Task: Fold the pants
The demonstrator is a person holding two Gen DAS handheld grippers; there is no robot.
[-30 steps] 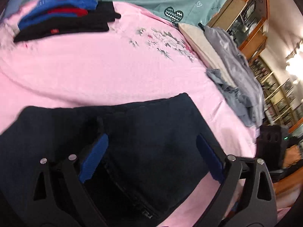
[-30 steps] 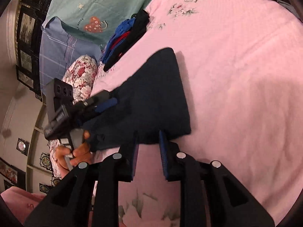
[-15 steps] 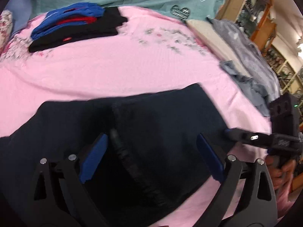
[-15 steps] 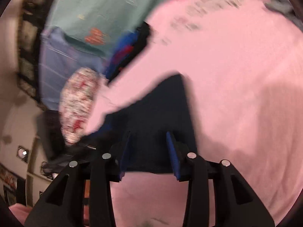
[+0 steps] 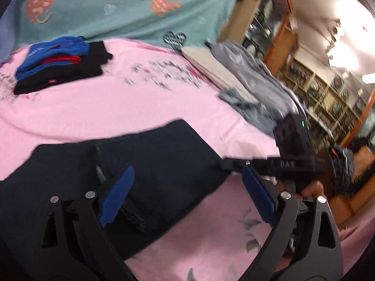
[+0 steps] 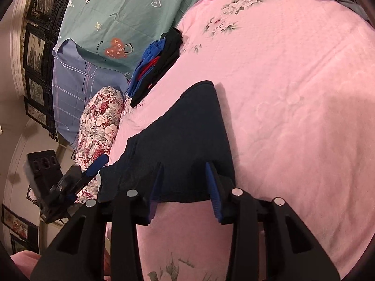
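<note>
Dark navy pants (image 5: 152, 159) lie folded flat on the pink bedsheet (image 5: 117, 107). My left gripper (image 5: 187, 187) hovers over their near right part with its jaws wide open and nothing between its blue pads (image 5: 116, 195). My right gripper (image 6: 185, 182) stands at the near edge of the pants (image 6: 187, 135), jaws partly apart, and the pads do not press on the cloth. In the left wrist view the right gripper (image 5: 234, 164), held by a hand (image 5: 309, 189), reaches the right corner of the pants. In the right wrist view the left gripper (image 6: 93, 168) shows at the left.
A folded stack of blue, red and black clothes (image 5: 58, 63) lies at the far left of the bed. Grey garments (image 5: 253, 86) are piled along the right edge. A teal quilt (image 5: 117, 7) and a floral pillow (image 6: 100, 121) lie at the head. Shelves (image 5: 328, 100) stand beyond.
My right gripper's jaws have widened from nearly shut. My left gripper has drawn back and swung right, so the pants sit further left and the right gripper now shows beside them.
</note>
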